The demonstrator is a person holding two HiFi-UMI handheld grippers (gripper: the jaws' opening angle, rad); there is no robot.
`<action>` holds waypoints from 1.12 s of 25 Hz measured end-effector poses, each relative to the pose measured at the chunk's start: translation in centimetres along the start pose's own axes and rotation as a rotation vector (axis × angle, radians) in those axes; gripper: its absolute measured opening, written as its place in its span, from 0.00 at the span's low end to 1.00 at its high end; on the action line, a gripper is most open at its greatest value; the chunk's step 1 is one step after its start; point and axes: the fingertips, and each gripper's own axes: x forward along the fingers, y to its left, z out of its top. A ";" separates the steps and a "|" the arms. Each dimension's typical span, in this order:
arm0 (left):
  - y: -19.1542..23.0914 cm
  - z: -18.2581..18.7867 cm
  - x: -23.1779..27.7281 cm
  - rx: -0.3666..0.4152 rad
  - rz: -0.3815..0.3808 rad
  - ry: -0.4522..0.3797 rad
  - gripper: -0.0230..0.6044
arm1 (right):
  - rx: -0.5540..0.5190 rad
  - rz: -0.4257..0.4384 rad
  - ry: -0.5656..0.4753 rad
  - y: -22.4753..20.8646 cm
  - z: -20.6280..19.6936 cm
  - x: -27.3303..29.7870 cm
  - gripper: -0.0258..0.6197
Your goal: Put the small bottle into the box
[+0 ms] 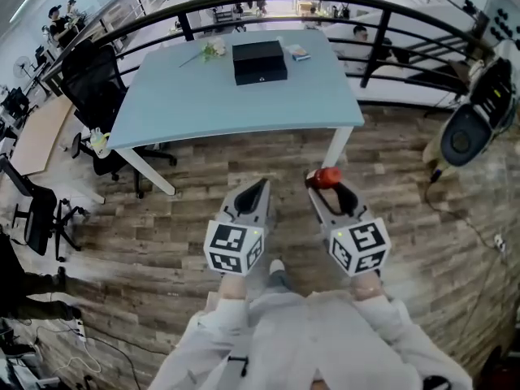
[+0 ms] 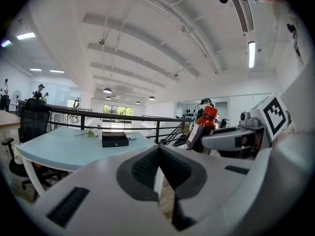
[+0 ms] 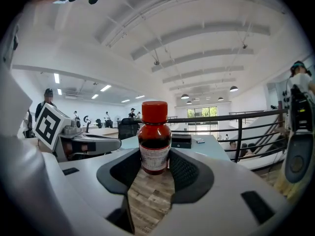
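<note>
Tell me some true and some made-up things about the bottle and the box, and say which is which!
1. The right gripper holds a red-capped bottle between its jaws. True.
2. The left gripper holds a bottle too. False: its jaws are together with nothing between them.
3. The black box sits on the light blue table. True.
4. The bottle is already inside the box. False: it is in the right gripper, above the wooden floor, short of the table.

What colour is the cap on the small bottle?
Red. The cap tops the small bottle; it shows best in the right gripper view.
</note>
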 end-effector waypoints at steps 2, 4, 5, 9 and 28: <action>1.6 0.7 1.3 0.005 -0.014 -0.003 0.04 | -0.002 -0.006 0.002 -0.4 0.6 2.0 0.32; 3.2 1.4 2.5 0.005 -0.029 -0.014 0.04 | -0.001 -0.021 -0.005 -0.8 1.1 3.7 0.32; 4.0 1.7 3.1 0.007 -0.035 -0.019 0.04 | -0.001 -0.029 -0.009 -1.0 1.4 4.5 0.32; 6.3 2.1 5.4 0.008 -0.053 -0.019 0.04 | 0.003 -0.051 -0.001 -2.0 1.6 7.1 0.32; 15.2 3.2 13.8 -0.051 -0.014 -0.002 0.04 | 0.009 0.020 0.038 -7.0 3.0 20.9 0.32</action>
